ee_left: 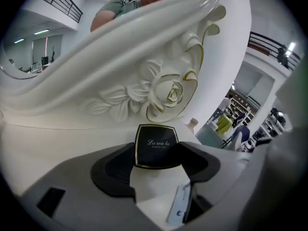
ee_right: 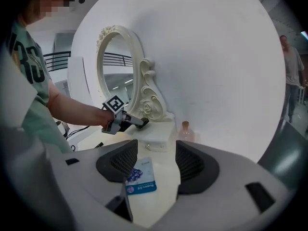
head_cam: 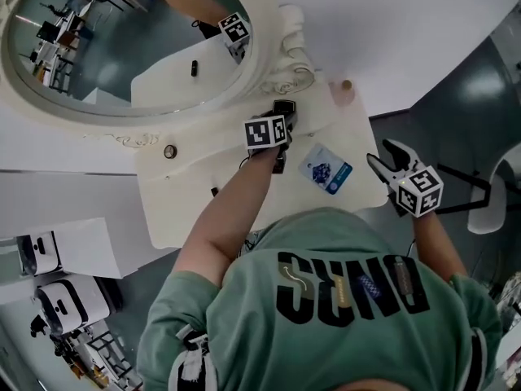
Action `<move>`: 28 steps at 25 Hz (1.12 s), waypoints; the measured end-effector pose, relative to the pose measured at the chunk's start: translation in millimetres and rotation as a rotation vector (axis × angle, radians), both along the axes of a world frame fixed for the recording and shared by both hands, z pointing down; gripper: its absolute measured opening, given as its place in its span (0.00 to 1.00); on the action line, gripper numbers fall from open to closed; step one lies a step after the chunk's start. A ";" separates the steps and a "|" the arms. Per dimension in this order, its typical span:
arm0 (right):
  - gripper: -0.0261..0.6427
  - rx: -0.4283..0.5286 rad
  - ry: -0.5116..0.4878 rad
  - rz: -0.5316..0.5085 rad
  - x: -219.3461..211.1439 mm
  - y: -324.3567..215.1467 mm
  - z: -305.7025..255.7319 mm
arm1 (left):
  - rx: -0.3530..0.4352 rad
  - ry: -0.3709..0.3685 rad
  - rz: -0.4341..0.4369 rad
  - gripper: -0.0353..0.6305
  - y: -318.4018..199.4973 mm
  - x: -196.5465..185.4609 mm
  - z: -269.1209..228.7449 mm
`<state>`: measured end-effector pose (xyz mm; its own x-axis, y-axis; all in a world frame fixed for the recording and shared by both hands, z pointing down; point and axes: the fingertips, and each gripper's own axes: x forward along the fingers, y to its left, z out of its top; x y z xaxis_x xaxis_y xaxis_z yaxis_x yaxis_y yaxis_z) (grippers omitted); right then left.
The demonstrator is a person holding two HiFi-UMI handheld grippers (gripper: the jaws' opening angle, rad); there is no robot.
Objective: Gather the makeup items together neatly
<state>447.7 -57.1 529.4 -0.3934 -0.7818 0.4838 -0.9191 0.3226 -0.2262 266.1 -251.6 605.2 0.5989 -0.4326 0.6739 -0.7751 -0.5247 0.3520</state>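
Currently the left gripper [ee_left: 157, 155] is clamped on a black compact [ee_left: 156, 143], with both pads pressing its sides. The compact is held at the rear edge of the vanity top [head_cam: 183, 206], just beside the carved base of the mirror frame [head_cam: 289, 51]. The right gripper [ee_right: 156, 160] has its jaws spread and grips nothing; it sits over the right edge. A blue-and-white sachet [head_cam: 326, 168] lies flat near the right edge. A small bottle [head_cam: 346, 85] stands at the rear right corner.
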 end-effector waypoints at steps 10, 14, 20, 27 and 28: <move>0.40 -0.033 -0.005 0.068 27.9 31.7 8.6 | 0.005 -0.033 -0.193 0.51 -14.6 6.3 9.9; 0.40 -0.008 0.001 0.033 17.3 22.3 2.8 | 0.066 0.024 -0.175 0.54 -12.3 -1.8 -10.6; 0.40 0.033 0.001 -0.101 -47.6 -5.8 -11.5 | 0.232 0.226 -0.033 0.54 23.5 -54.6 -82.1; 0.40 0.045 0.046 -0.445 -211.4 -36.1 -5.4 | 0.439 0.377 0.032 0.21 94.9 -207.3 -132.2; 0.40 0.047 0.063 -0.509 -242.7 -36.7 -2.0 | 0.450 0.400 0.018 0.14 103.2 -234.2 -133.9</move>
<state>204.9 -93.8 527.5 -0.7010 -0.5201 0.4880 -0.6543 0.7412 -0.1500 31.9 -148.4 471.3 0.7779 -0.6107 0.1483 -0.6182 -0.7013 0.3549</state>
